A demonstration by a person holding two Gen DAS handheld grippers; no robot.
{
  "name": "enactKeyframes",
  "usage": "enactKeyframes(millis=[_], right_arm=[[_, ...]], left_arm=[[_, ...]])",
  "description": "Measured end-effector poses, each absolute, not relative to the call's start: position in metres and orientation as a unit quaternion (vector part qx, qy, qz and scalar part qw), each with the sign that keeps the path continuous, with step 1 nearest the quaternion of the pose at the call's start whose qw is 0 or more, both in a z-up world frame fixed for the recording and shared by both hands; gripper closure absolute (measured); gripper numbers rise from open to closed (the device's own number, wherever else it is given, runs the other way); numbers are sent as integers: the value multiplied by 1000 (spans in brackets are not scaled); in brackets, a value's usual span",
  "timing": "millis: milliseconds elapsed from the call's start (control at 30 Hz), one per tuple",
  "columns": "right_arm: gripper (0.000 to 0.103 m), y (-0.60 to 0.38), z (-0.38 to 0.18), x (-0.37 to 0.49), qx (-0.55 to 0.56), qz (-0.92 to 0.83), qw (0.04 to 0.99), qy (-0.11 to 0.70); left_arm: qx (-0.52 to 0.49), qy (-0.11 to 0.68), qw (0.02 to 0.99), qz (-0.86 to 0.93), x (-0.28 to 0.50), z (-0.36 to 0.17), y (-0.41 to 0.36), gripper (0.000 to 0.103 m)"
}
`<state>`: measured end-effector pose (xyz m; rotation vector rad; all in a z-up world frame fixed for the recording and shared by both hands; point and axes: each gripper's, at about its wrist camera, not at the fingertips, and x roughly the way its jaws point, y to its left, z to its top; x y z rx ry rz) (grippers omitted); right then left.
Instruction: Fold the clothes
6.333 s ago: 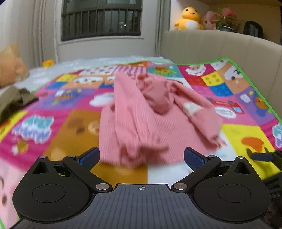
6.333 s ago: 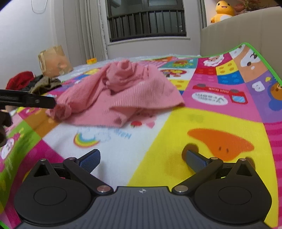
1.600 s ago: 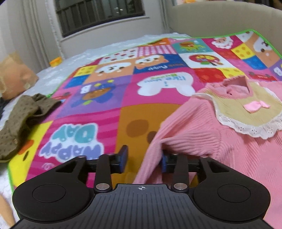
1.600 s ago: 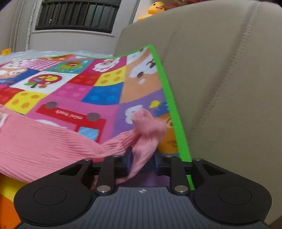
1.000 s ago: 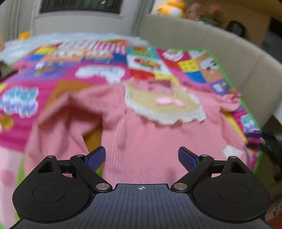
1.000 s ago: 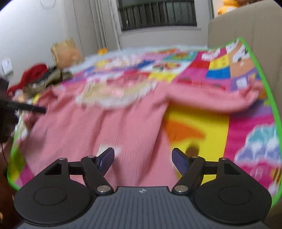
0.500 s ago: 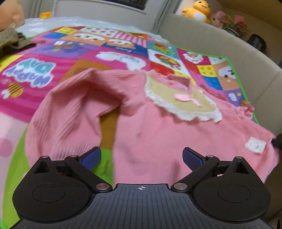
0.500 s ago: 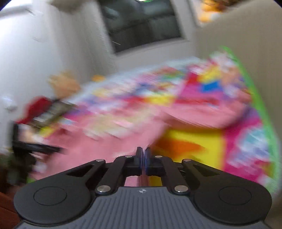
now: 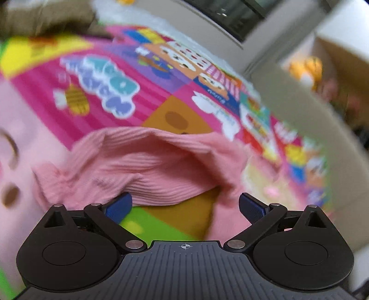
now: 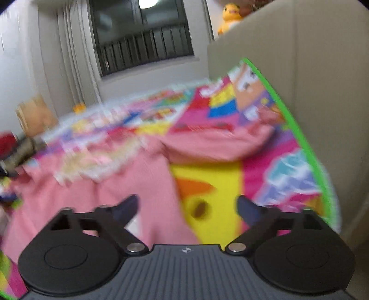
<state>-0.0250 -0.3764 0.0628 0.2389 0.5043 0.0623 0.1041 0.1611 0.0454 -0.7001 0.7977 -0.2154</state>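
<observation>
While both grippers gape, brown clothes [image 9: 46, 18] flank pink sweater [image 9: 147, 166]

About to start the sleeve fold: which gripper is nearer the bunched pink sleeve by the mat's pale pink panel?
Left. The left gripper is open right at the bunched sleeve; the right gripper is open over the sweater's opposite side.

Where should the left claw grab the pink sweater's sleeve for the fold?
Probably the cuff end of the sleeve, coming from the outer side. The sleeve lies bunched across the play mat ahead of the open left claw, so its end lifts free.
</observation>
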Motion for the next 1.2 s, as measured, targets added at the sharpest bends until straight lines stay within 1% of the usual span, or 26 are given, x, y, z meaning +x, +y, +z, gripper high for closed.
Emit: enactKeyframes(millis=[67,133,267,333,367,433,467,500,567,600,667,700,733,767,800,833,867,1000,1033,1067,1100,1167,1200], right_arm=[[0,-364,60,-10,158,44,959,231],[0,-349,51,6,182,57,952,239],[0,-320,28,28,150,55,945,284],[0,-309,20,28,117,42,951,283],[0,-307,18,26,107,42,953,282],[0,-303,15,25,89,42,955,280],[0,-303,14,25,91,42,955,279],[0,-304,14,25,93,43,955,278],[0,-306,13,25,96,45,955,276],[0,-306,12,24,98,46,955,275],[0,-307,11,24,100,46,956,273],[0,-305,10,23,94,43,958,269],[0,-302,9,22,88,39,959,266],[0,-300,8,21,81,35,960,264],[0,-297,7,21,74,30,962,262],[0,-294,6,20,66,26,963,260],[0,-292,5,19,59,21,965,255],[0,-283,-1,15,29,5,971,237],[0,-281,-3,14,24,3,973,231],[0,-280,-4,13,20,1,974,226],[0,-279,-5,13,19,0,974,224],[0,-280,-6,12,21,1,975,222],[0,-281,-6,11,23,1,975,219]], left_arm=[[-383,371,840,-97,109,42,162,2],[-405,362,837,-69,116,41,161,2],[-399,350,847,-3,135,44,156,2],[-388,347,854,17,145,42,154,2],[-380,345,857,26,150,42,153,5],[-344,341,874,40,158,43,148,24],[-314,338,886,42,162,46,144,47],[-276,328,903,34,166,52,138,67],[-198,282,939,3,167,74,124,78],[-158,243,957,-18,163,88,116,80],[-94,162,981,-56,148,115,104,79],[-75,137,986,-65,140,123,101,73],[-61,123,988,-69,135,129,100,70],[-57,121,989,-67,131,130,101,60],[-67,135,987,-58,129,125,106,47],[-85,161,982,-47,128,114,113,44],[-105,191,975,-36,128,101,121,42],[-191,297,936,3,125,51,153,42],[-223,310,924,1,123,44,161,41],[-246,315,917,-1,121,40,167,39],[-260,314,913,-2,122,42,172,32],[-286,308,908,-1,129,49,180,25],[-305,305,902,-6,135,52,183,25]])
